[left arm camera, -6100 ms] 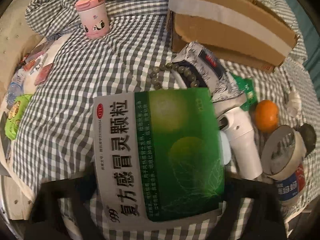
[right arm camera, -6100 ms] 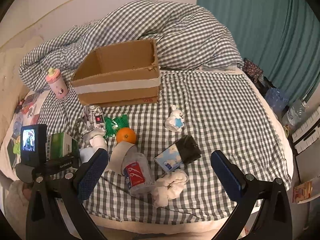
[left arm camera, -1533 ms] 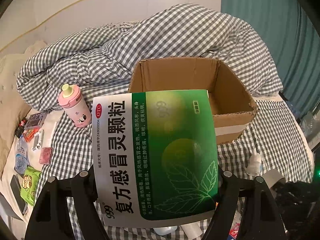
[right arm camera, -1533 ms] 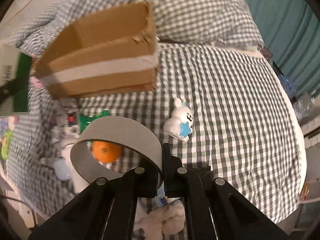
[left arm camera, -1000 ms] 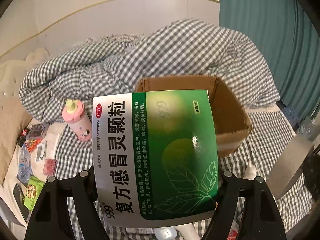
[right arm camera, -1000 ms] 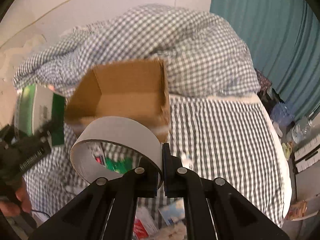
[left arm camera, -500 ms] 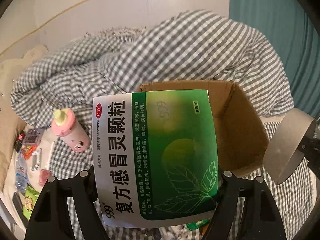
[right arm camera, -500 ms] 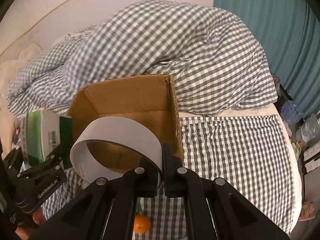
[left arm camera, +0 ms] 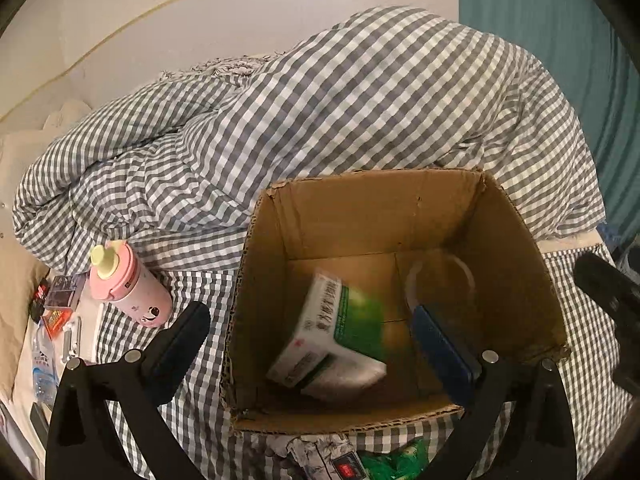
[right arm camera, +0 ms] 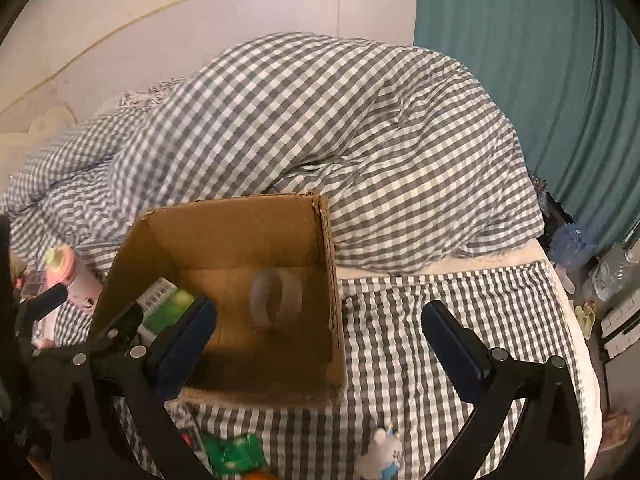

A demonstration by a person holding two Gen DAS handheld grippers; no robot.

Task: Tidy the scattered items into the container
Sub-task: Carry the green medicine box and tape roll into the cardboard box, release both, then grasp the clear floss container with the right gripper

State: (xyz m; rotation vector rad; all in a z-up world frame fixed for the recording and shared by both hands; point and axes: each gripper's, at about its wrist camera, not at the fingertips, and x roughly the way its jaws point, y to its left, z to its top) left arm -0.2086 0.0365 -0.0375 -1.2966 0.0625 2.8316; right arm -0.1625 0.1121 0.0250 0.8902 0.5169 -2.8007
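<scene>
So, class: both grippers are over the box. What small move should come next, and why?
Probably draw both grippers back toward the bed's near edge. The left gripper and right gripper are opening with nothing between the jaws; the medicine box and tape roll are inside the box, while the toy is still out.

1. A rumpled grey-and-white checked duvet lay heaped at the back of the bed.
2. A teal curtain hung on the right.
3. A pale wall with a thin gold trim line stood behind.
</scene>
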